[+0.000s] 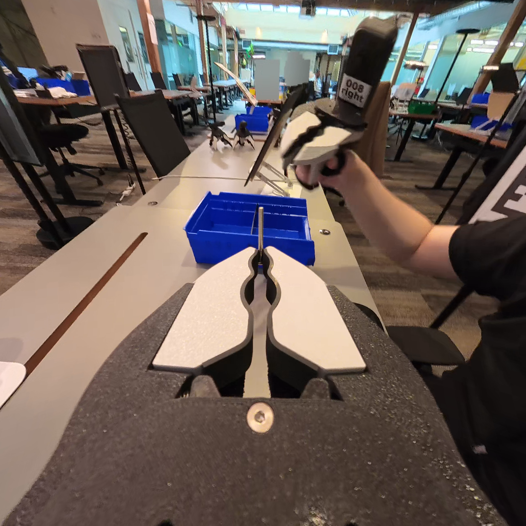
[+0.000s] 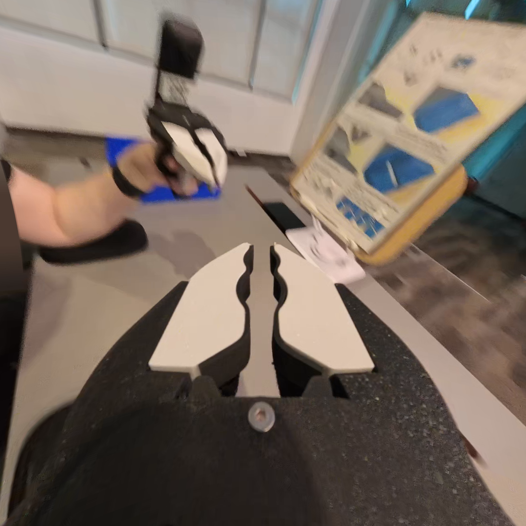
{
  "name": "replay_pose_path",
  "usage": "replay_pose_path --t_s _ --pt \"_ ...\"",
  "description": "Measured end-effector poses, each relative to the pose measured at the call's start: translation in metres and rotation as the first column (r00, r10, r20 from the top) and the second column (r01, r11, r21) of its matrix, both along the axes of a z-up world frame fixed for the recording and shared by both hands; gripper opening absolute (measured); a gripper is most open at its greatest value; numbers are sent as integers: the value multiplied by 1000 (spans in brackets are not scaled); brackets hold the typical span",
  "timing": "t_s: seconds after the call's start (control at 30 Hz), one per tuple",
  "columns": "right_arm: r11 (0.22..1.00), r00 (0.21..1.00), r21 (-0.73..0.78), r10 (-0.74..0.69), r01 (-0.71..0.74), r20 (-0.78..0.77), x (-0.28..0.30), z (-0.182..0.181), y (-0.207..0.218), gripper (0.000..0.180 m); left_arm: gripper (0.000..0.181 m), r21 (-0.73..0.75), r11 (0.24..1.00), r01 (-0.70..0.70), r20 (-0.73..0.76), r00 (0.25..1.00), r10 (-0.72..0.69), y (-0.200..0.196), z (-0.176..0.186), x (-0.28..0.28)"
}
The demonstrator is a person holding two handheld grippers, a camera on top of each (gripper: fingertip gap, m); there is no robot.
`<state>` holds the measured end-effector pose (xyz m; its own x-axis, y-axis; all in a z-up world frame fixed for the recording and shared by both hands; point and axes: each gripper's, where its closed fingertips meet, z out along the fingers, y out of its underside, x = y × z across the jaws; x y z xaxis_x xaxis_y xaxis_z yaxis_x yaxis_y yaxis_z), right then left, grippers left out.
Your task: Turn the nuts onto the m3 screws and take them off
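Nearest the left wrist camera, the left gripper (image 1: 259, 250) is clenched on a screw (image 1: 260, 227): its two pale fingers (image 1: 216, 310) meet at the tips and pinch the lower end of the thin metal rod, which stands straight up from between them. No nut can be made out on the screw. Left of the gripper runs a grey table (image 1: 85, 284) with a long dark slot (image 1: 88, 293) cut into it. Just beyond the fingertips sits a blue bin (image 1: 227, 239), split by a thin divider; the screw's upper part shows against its inside. Whether anything lies in the bin cannot be told. Farther back on the table stand two small black-and-white grippers (image 1: 230, 136). To the right, held high above the table and well apart from the screw, is the right gripper (image 1: 287, 150), gripped by a bare hand (image 1: 333, 176) on a bare forearm, blurred with motion.

From the right wrist camera the whole picture is smeared. At left the left gripper (image 2: 213, 182) shows in a hand (image 2: 139, 168) over the blue bin (image 2: 159, 196). In the middle foreground the right gripper (image 2: 262, 247) is released, a clear gap between its fingers (image 2: 205, 316) and nothing in it, with grey table (image 2: 199, 227) below. At right a yellow-edged tablet (image 2: 398, 142) leans on a stand above a white sheet (image 2: 327, 256).
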<state>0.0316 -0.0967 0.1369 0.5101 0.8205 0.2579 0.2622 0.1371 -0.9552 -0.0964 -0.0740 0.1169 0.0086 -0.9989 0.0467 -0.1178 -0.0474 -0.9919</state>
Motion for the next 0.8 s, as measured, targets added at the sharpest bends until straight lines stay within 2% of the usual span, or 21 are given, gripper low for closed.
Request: replay_pose_path --t_s 0.13,0.27,0.43,0.63,0.8 --pt "986 962 -4 163 -168 -219 -79 18 5 11 2 4 1000 -9 32 999 9 1 7 -5" --pt "971 941 -24 226 -240 -251 -123 11 21 16 2 7 1000 -14 36 999 14 1 9 -9" --pt "955 917 -43 268 -293 -296 -144 9 30 16 2 3 1000 1 31 1000 -1 -1 9 -8" --pt "947 915 -58 289 -317 -281 -151 4 32 14 2 10 1000 15 35 999 -15 -4 11 -9" --pt "928 898 -55 339 -367 -280 -155 3 24 3 2 14 999 28 26 999 -29 -8 10 -9"
